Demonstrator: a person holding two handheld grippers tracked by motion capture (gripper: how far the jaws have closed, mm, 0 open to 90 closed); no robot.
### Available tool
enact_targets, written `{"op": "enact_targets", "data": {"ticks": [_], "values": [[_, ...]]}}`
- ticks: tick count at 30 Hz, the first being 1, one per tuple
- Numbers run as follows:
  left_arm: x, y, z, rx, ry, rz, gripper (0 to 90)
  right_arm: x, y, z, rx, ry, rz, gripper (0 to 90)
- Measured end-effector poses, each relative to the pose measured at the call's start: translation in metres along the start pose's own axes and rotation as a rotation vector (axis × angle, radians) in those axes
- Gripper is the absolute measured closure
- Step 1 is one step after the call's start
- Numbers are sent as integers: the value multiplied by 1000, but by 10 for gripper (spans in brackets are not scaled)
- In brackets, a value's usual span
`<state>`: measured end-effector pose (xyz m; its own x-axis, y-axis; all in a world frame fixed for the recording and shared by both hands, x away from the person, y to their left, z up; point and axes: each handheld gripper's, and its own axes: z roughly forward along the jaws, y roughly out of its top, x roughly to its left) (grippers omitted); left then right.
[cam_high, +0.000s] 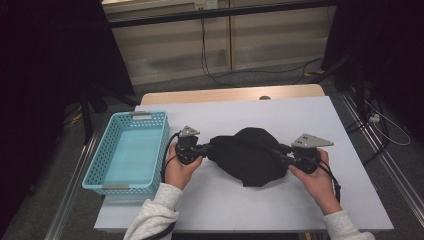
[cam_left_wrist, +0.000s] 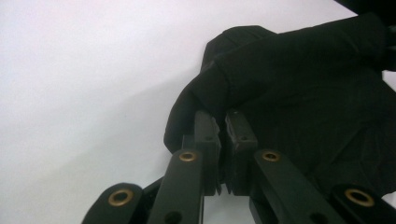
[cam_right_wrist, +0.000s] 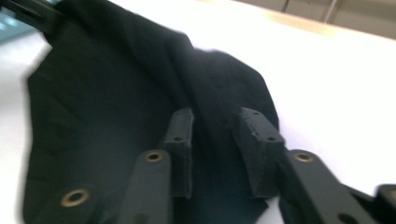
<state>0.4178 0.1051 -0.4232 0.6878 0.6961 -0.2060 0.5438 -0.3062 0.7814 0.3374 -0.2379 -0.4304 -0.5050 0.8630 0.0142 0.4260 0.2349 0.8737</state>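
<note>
A black cloth (cam_high: 247, 155) lies bunched in the middle of the white table (cam_high: 280, 112). My left gripper (cam_high: 207, 148) is at its left edge and is shut on a fold of the cloth (cam_left_wrist: 303, 84); in the left gripper view the jaws (cam_left_wrist: 223, 123) stand nearly together with fabric pinched at their tips. At the right edge of the cloth, my right gripper (cam_high: 280, 156) has its jaws apart. In the right gripper view a ridge of the cloth (cam_right_wrist: 116, 93) runs between its fingertips (cam_right_wrist: 215, 126), and the pads do not press on it.
A light blue plastic basket (cam_high: 165, 145) stands at the table's left edge, close to my left hand. Bare white table lies behind and in front of the cloth. Dark stands and cables are on the floor beyond the table.
</note>
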Motion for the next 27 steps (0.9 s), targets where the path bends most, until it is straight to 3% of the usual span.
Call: {"op": "enact_targets", "data": {"ticks": [5, 9, 13, 16, 18, 21, 23, 27], "values": [[2, -2, 1, -3, 5, -11, 855, 20, 9, -14, -50, 52, -45, 550], [0, -1, 1, -5, 0, -9, 855, 42, 9, -12, -44, 109, -87, 538], [-4, 1, 1, -8, -7, 1, 855, 68, 1, 9, 14, 191, -144, 467], [-7, 2, 0, -12, -17, 4, 854, 78, -9, 28, 82, 187, -152, 399], [-8, 3, 0, -15, -20, 1, 854, 81, -13, 35, 117, 175, -178, 403], [-9, 4, 0, -17, -22, 3, 853, 78, -17, 44, 178, 125, -230, 676], [-10, 5, 0, -18, -22, 16, 853, 70, -17, 43, 152, 149, -176, 887], [-9, 7, -3, -34, -25, 22, 852, 49, -4, 23, 60, 114, -113, 900]]}}
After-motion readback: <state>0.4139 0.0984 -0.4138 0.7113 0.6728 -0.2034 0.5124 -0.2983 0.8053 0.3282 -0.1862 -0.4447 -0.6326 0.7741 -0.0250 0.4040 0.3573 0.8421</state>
